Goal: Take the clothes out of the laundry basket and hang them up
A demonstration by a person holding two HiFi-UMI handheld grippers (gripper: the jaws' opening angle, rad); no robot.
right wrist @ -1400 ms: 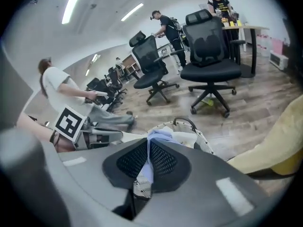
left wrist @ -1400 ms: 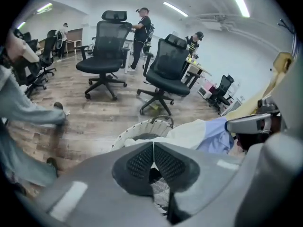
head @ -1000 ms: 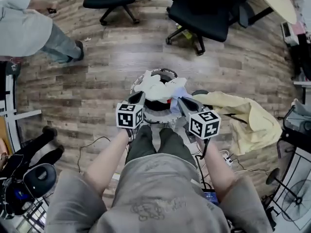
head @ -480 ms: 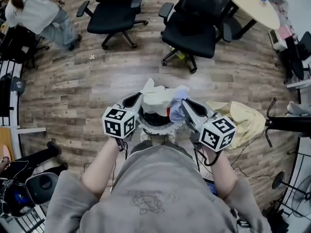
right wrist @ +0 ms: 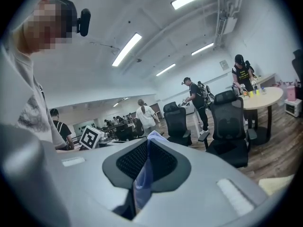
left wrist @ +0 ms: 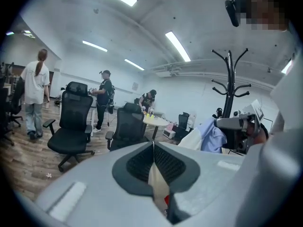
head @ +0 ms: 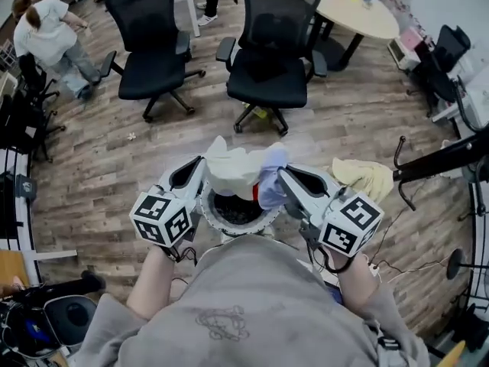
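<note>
Jaws of the left gripper [left wrist: 152,148] are pressed together on a thin fold of cream cloth [head: 229,167]. Jaws of the right gripper [right wrist: 147,143] are pressed together on a fold of pale blue cloth [head: 272,176]. Both pieces come off the heap at the top of the laundry basket [head: 218,224], which sits between the two grippers, just in front of the person's grey shirt [head: 244,304].

1. Wood-plank floor [head: 114,167]: open to the left and right of the basket.
2. Left office chair [head: 149,48] and right office chair [head: 269,60]: black, mesh-backed, on castor bases, side by side, well apart from the basket.
3. Round pale worktop [head: 359,14]: behind the right chair.
4. Black coat stand [head: 447,159]: reaches in from the right edge.
5. Crumpled yellow cloth [head: 367,178]: on the floor near the right gripper.
6. Basket: round, white rim, dark interior.
7. Marker cube [head: 160,219]: black-and-white square patterns. The shirt print is too small to read.
</note>
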